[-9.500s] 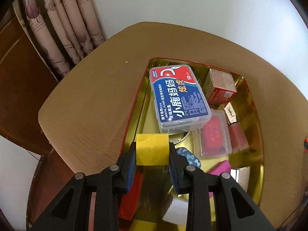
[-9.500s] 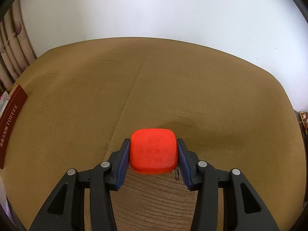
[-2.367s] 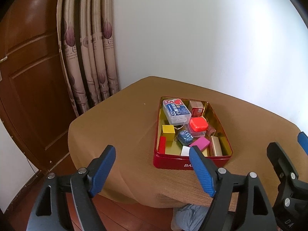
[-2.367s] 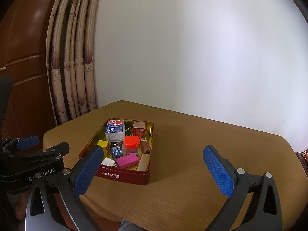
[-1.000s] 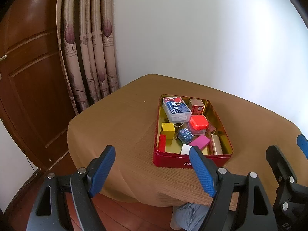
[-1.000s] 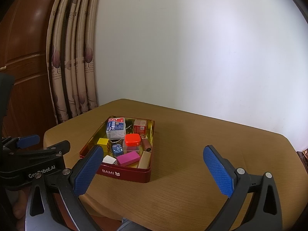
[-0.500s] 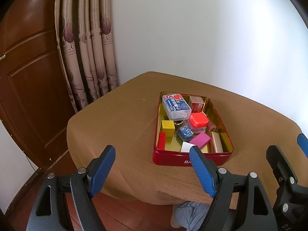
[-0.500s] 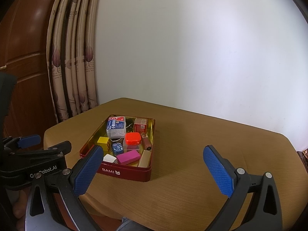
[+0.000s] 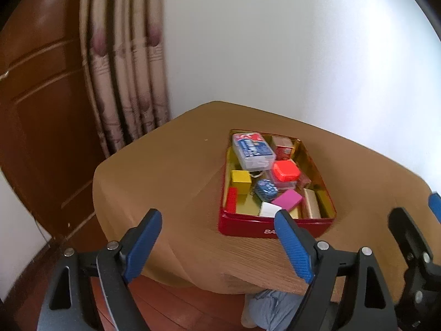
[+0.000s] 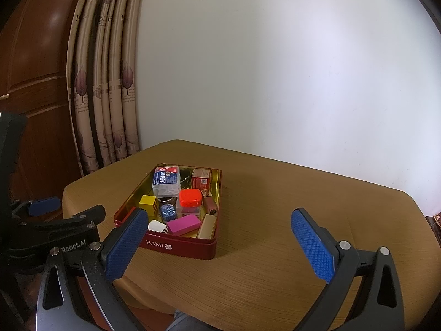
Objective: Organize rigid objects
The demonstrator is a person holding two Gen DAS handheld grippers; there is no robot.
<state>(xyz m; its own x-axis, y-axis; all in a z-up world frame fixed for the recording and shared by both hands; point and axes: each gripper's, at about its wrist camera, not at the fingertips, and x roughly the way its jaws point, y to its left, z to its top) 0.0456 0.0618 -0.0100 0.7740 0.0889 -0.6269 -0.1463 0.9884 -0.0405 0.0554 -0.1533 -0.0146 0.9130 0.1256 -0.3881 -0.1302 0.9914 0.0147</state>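
Note:
A red tin box [image 9: 248, 224] with a gold inside stands on the brown table [image 9: 171, 165]; it also shows in the right wrist view [image 10: 193, 245]. In it lie a blue floss box [image 9: 252, 150], a yellow cube [image 9: 240, 178], an orange-red tape measure [image 9: 285, 171], a pink block [image 9: 287, 200] and several other small items. My left gripper [image 9: 217, 241] is open and empty, held back from the table's near edge. My right gripper [image 10: 220, 241] is open and empty, above the table's near edge, right of the box.
A wooden door [image 9: 33, 110] and patterned curtains [image 9: 124, 82] stand left of the table. A white wall [image 10: 303, 69] is behind it. The table top right of the box [image 10: 303, 207] is bare wood. The right gripper's body shows at the left view's right edge [image 9: 413, 248].
Since 9.5 s ago both grippers let go of the yellow cube and the tape measure, which now lie in the box, and pulled back. Over the last second the left view shifted slightly.

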